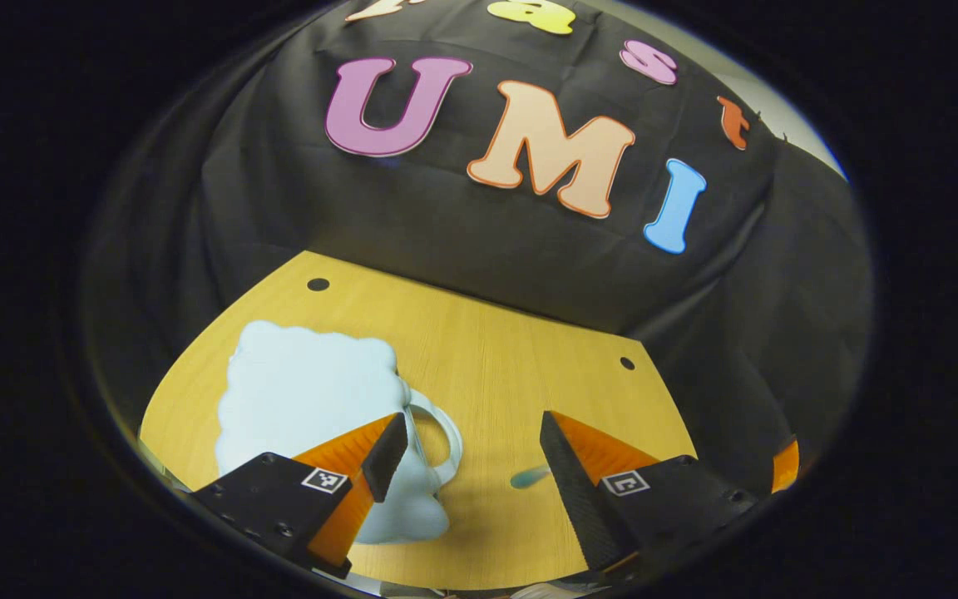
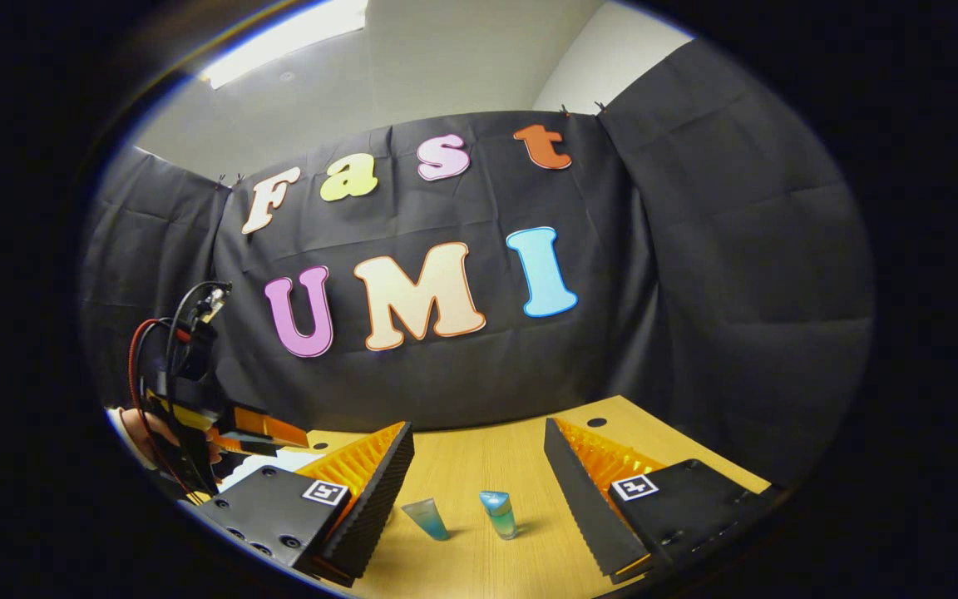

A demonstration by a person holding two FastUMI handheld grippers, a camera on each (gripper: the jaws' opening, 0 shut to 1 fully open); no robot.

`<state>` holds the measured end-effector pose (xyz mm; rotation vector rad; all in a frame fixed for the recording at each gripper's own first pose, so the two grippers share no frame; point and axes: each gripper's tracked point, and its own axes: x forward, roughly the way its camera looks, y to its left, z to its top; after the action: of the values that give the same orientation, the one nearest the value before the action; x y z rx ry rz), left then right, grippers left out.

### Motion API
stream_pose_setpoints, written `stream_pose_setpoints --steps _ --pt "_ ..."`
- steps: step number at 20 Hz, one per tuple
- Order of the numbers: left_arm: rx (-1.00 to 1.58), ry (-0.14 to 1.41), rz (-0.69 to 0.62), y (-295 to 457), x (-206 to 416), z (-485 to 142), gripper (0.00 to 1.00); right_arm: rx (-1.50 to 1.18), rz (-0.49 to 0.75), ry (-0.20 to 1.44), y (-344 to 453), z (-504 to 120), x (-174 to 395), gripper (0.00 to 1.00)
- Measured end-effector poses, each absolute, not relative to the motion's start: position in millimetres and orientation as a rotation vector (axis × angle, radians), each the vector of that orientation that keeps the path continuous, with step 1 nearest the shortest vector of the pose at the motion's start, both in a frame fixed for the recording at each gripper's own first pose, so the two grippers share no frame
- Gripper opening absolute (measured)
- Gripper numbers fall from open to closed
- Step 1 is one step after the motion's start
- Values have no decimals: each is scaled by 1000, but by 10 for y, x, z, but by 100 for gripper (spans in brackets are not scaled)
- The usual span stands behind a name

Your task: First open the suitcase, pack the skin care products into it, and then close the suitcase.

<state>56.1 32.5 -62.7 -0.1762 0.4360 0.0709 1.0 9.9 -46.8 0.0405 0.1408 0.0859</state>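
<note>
Table [image 1: 479,349]: light wood, carrying two dark round holes near its far edge, black cloth hanging behind it.
Suitcase [image 1: 304,408]: pale blue, lying closed on the table.
Left gripper [image 1: 475,453]: hovering over the suitcase handle, fingers spread apart.
Right gripper [image 2: 479,474]: hanging open above the table.
Tubes: two small blue-green ones, one [image 2: 427,517] tilting, one [image 2: 499,512] standing upright, sitting between its fingers.
Room: pale ceiling showing above the cloth.

pale blue suitcase [image 1: 304,399], open-fingered hand-held gripper [image 1: 472,453], table [image 1: 487,349]

Pale blue suitcase [image 1: 304,399], plain, partly behind left gripper's [image 1: 472,453] left finger. Wood-grain yellow table [image 1: 487,349]. Between right gripper's [image 2: 479,466] fingers: two teal-blue tubes [image 2: 462,516], one prob. w/ greenish lower half.
</note>
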Motion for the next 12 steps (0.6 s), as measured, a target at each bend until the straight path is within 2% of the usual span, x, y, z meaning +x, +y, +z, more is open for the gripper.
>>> stream_pose_setpoints --steps 1,7,10,12 --pt "-188 472 76 340 606 -670 94 47 85 152 85 -501 -5 98" --pt "-196 736 122 323 870 -1104 95 79 84 197 37 -658 1 98" --pt "-175 831 130 287 1012 -1296 94 95 88 227 42 -746 5 94" --pt "-162 874 137 280 1105 -1429 89 94 83 236 10 -792 -7 98"
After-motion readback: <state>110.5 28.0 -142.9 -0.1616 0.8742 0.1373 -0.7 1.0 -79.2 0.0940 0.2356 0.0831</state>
